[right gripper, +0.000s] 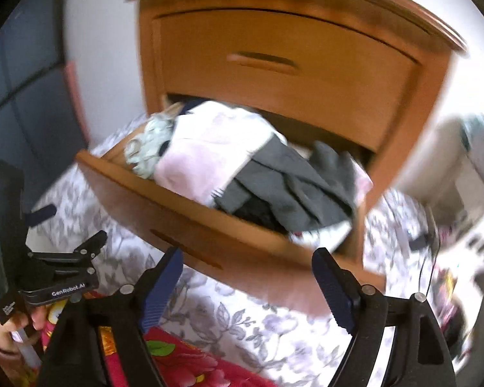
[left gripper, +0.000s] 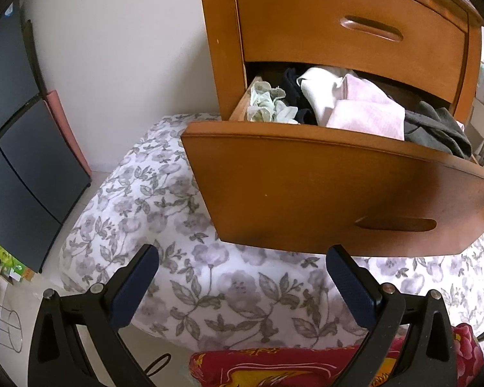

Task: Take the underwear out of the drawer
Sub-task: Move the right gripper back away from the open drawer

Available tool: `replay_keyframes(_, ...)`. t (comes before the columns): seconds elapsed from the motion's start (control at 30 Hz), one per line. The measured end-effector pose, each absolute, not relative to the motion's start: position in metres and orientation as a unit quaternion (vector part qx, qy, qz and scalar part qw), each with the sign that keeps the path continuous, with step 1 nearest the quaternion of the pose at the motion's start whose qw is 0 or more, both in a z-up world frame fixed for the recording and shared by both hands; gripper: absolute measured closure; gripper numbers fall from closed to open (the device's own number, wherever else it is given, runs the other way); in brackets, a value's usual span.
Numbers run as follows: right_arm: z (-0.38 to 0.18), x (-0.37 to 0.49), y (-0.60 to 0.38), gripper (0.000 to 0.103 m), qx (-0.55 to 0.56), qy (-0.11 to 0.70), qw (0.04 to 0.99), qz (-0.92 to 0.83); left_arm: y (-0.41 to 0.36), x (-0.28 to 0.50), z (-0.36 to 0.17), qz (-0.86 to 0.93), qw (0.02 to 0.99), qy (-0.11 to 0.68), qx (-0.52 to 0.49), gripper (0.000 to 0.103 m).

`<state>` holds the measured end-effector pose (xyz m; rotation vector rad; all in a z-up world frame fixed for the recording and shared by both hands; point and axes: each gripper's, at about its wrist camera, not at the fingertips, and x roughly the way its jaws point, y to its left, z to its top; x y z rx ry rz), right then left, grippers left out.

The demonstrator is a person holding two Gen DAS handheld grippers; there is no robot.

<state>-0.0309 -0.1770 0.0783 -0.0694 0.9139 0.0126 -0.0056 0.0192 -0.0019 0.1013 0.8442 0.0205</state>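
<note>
"GenRobot.AI" marks the left tongs; both tongs gape empty, right tongs below the open wooden drawer's pale-green lace underwear.

A wooden nightstand is standing at the far side, its lower drawer hanging pulled out over a bed. The drawer is carrying a heap of clothes: a pale green lace piece lying at its left end, a dark garment just beside it, a white one and a pink one filling the middle, and grey cloth spilling over the right end. The bed is wearing a floral cover, with a red flowered blanket lying on its near edge.
</note>
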Motion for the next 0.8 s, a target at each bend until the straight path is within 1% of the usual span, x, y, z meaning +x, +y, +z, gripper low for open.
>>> replay_keyframes(0.13, 0.073, -0.055, -0.197, 0.018, 0.027, 0.427, 0.903, -0.041, 0.018, -0.009, 0.002, 0.017, 0.916, 0.397, 0.057, 0.0)
replay_keyframes(0.17, 0.073, -0.061, -0.198, 0.016, 0.032, 0.419, 0.906, -0.049, 0.017, -0.009, 0.002, 0.018, 0.916, 0.395, 0.058, 0.0)
replay_keyframes(0.27, 0.075, -0.072, -0.199, 0.0, 0.045, 0.402, 0.913, -0.051, 0.015, -0.012, 0.004, 0.022, 0.919, 0.388, 0.064, 0.0)
replay_keyframes(0.4, 0.072, -0.077, -0.194, 0.0, 0.049, 0.398, 0.915, -0.046, 0.013, -0.015, 0.008, 0.023, 0.924, 0.376, 0.069, 0.0)
replay_keyframes(0.57, 0.059, -0.091, -0.189, 0.0, 0.024, 0.403, 0.913, -0.061, 0.013, -0.018, 0.011, 0.024, 0.928, 0.364, 0.07, 0.0)
replay_keyframes(0.8, 0.046, -0.095, -0.185, 0.0, 0.04, 0.391, 0.918, -0.056, 0.009, -0.027, 0.017, 0.013, 0.937, 0.34, 0.079, 0.0)
